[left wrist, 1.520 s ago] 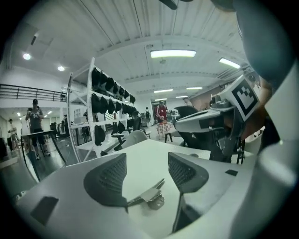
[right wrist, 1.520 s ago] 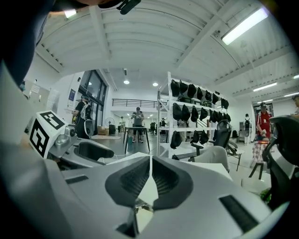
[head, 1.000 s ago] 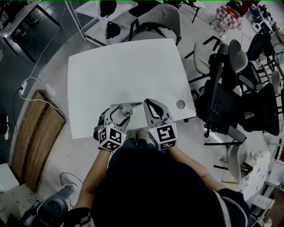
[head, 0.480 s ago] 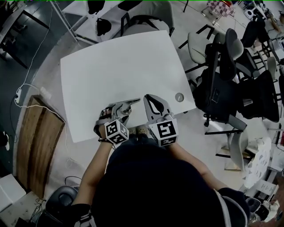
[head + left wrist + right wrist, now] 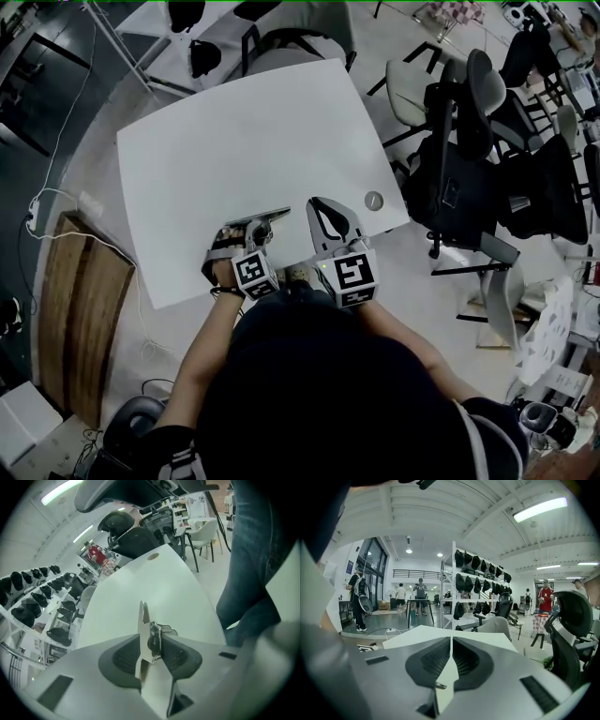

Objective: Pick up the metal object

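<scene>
The metal object (image 5: 262, 218) is a flat grey strip with a small knob, at the near edge of the white table (image 5: 244, 131). My left gripper (image 5: 253, 233) reaches over it from the near side. In the left gripper view the strip (image 5: 141, 632) stands on edge between the jaws, which are closing, and both pads (image 5: 124, 658) touch it. My right gripper (image 5: 319, 202) rests beside it on the right, jaws shut with nothing between them. In the right gripper view those jaws (image 5: 451, 639) meet over the table top (image 5: 423, 632).
A round grommet (image 5: 374, 200) sits in the table's near right corner. Office chairs (image 5: 469, 159) crowd the right side, and one more (image 5: 300, 37) stands at the far edge. A wooden board (image 5: 70, 300) lies on the floor at left. A person's jeans leg (image 5: 253, 564) stands close by.
The left gripper's jaws have drawn in around the metal strip. The head camera has shifted, so the table sits a little higher and further left in view. The right gripper keeps its place.
</scene>
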{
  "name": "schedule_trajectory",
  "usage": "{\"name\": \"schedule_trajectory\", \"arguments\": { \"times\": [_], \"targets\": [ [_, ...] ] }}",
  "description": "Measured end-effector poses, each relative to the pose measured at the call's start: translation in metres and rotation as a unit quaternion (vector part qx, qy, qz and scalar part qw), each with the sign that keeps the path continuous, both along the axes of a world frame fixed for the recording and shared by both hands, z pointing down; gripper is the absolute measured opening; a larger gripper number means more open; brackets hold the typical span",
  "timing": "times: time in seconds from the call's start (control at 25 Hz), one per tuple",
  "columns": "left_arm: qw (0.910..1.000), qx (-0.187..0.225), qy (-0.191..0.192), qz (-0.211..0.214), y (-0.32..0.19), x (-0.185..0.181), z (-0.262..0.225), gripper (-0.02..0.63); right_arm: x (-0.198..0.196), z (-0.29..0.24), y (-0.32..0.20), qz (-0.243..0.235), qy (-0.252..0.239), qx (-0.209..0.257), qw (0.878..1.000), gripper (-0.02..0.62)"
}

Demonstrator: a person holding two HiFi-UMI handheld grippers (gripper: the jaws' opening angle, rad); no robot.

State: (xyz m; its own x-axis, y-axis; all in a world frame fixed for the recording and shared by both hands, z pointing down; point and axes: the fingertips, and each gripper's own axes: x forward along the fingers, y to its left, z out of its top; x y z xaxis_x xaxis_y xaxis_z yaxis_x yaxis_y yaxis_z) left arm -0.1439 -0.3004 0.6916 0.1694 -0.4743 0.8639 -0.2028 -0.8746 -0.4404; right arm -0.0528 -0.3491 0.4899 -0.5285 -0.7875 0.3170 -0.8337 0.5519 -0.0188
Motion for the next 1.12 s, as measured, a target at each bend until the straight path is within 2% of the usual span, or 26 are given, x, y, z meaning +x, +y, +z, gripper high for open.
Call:
{"name": "schedule_trajectory", "arguments": {
  "times": [0.12,0.32,0.52,0.68,0.8,0.92,1.0,1.12],
  "targets": [
    [0.9995,-0.003,-0.028,0.010,0.001,-0.001,0.002,0.101,0.004,0.001,0.001,0.003,0.002,-0.001,1.000,0.029],
    [0.9991,0.016,-0.032,0.022,-0.002,-0.002,-0.002,0.088,0.003,0.002,0.002,0.001,0.002,-0.001,1.000,0.029],
    [0.9970,0.076,0.016,0.003,-0.018,-0.002,-0.032,0.081,-0.002,0.003,0.003,-0.004,0.001,0.000,1.000,0.029],
    [0.9888,0.129,0.069,-0.028,-0.030,-0.004,-0.072,0.080,-0.005,0.001,0.004,-0.010,-0.001,0.004,1.000,0.029],
    [0.9746,0.181,0.121,-0.051,-0.039,-0.004,-0.112,0.078,-0.007,-0.003,0.003,-0.012,-0.003,0.009,1.000,0.029],
    [0.9541,0.223,0.184,-0.078,-0.044,-0.003,-0.156,0.078,-0.008,-0.008,0.001,-0.013,-0.008,0.014,1.000,0.029],
    [0.9349,0.248,0.233,-0.102,-0.047,-0.004,-0.184,0.078,-0.008,-0.010,-0.002,-0.013,-0.008,0.020,1.000,0.029],
    [0.9008,0.278,0.304,-0.137,-0.049,-0.009,-0.225,0.078,-0.008,-0.017,-0.005,-0.014,-0.013,0.030,0.999,0.029]
  ]
}}
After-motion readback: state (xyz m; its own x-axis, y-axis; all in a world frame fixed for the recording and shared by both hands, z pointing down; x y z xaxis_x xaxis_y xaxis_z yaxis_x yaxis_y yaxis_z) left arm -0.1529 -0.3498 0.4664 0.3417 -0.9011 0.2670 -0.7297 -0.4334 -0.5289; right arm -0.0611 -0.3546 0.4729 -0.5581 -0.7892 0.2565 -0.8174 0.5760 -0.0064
